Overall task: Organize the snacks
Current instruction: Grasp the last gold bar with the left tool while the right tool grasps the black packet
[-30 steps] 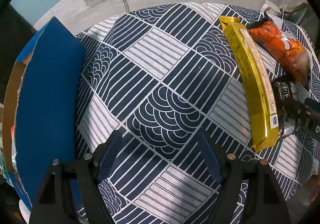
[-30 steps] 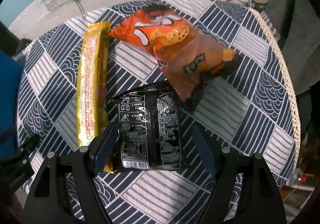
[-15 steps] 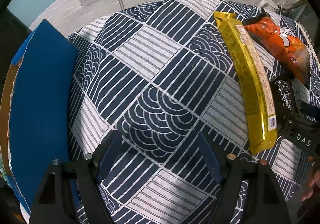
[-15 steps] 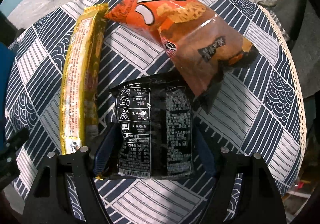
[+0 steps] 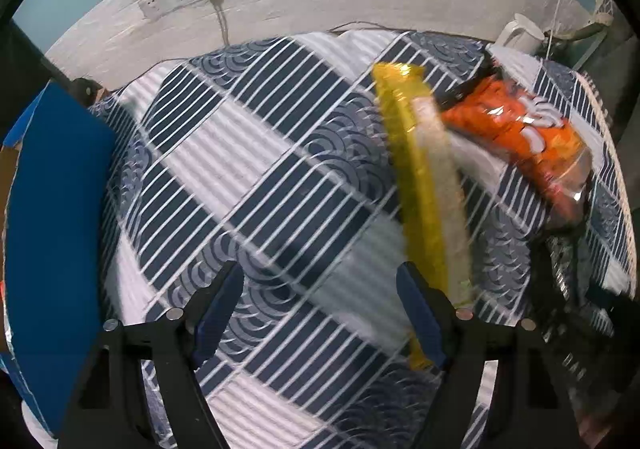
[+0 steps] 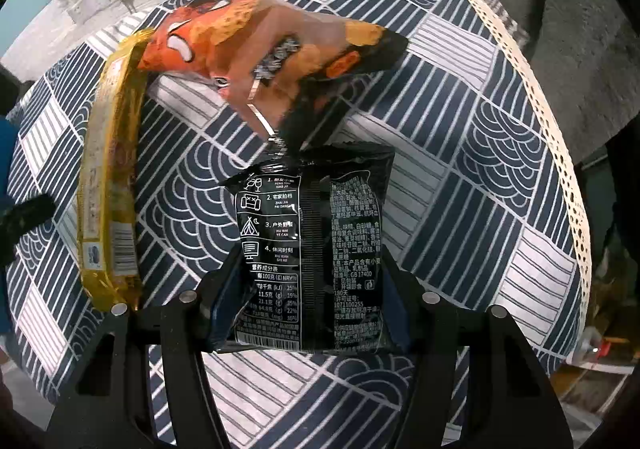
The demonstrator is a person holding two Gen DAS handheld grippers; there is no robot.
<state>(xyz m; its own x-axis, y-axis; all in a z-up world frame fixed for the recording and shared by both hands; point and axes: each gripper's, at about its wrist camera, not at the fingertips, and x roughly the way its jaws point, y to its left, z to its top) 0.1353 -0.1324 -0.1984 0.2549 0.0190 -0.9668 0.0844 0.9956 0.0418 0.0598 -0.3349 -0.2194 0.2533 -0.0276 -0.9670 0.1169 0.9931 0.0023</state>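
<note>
Black pouch, light, crinkly and slippery, sits pinched at its lower half by the just-closing right gripper, while beside the yellow pack the left gripper gapes empty.

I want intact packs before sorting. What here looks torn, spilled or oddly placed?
Nothing looks torn or spilled. The crinkly orange snack bag lies askew, one corner overlapping the long yellow foil pack. The black printed packet sits between the right gripper fingers, whose jaws have just been closing.
</note>
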